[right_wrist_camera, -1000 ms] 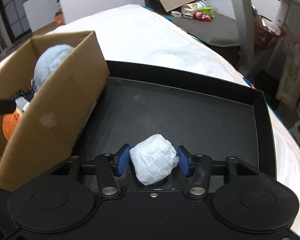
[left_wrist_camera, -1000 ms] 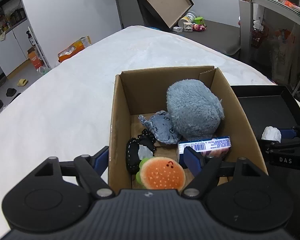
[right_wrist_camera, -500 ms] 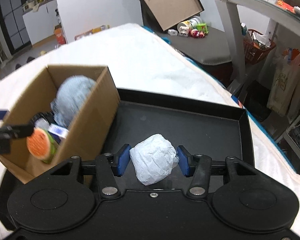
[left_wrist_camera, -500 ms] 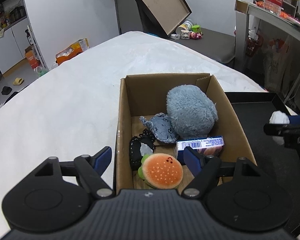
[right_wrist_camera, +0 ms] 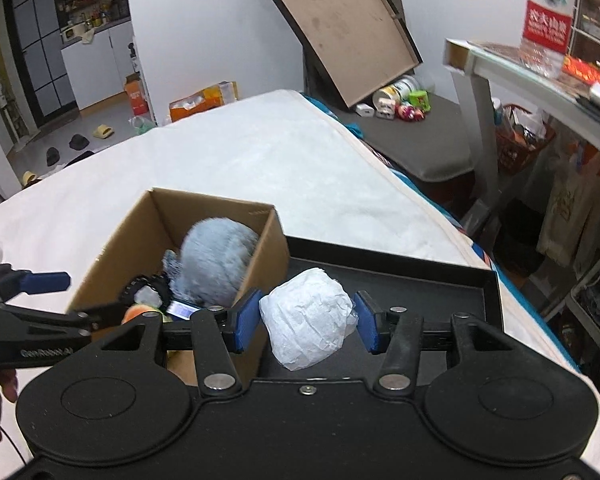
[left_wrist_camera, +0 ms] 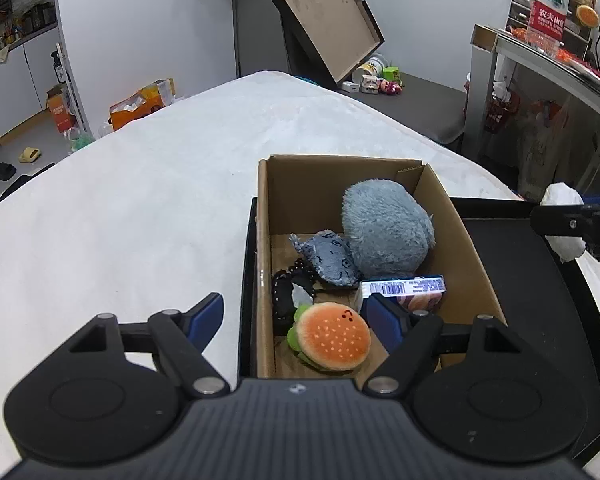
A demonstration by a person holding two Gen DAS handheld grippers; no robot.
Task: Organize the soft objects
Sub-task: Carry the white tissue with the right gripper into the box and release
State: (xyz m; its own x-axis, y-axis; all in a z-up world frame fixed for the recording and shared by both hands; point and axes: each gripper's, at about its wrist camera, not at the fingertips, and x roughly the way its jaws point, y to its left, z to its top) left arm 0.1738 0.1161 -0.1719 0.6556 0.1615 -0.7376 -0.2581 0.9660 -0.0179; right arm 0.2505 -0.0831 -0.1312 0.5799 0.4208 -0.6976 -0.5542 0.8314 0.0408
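crumpled white paper ball [right_wrist_camera: 308, 316] pinched in right gripper [right_wrist_camera: 307, 320] jaws; left gripper [left_wrist_camera: 296, 320] jaws spread, empty.

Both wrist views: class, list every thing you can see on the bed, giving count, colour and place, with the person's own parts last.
cardboard box: one, brown, open, standing in the tray's left end
tray: one, black, on the white bed cover
fluffy toy: one, grey-blue, far right of the box
fabric pouch: one, grey-blue patterned, beside the fluffy toy
burger toy: one, orange with green, near end of the box
black item: one, studded, by the box's left wall, kind unclear
small packet: one, white and blue with barcode, near right of the box
paper wad: one, white, gripped above the tray
left gripper: one, black, blue pads, open over the box's near end
right gripper: one, black, blue pads, closed on the paper wad
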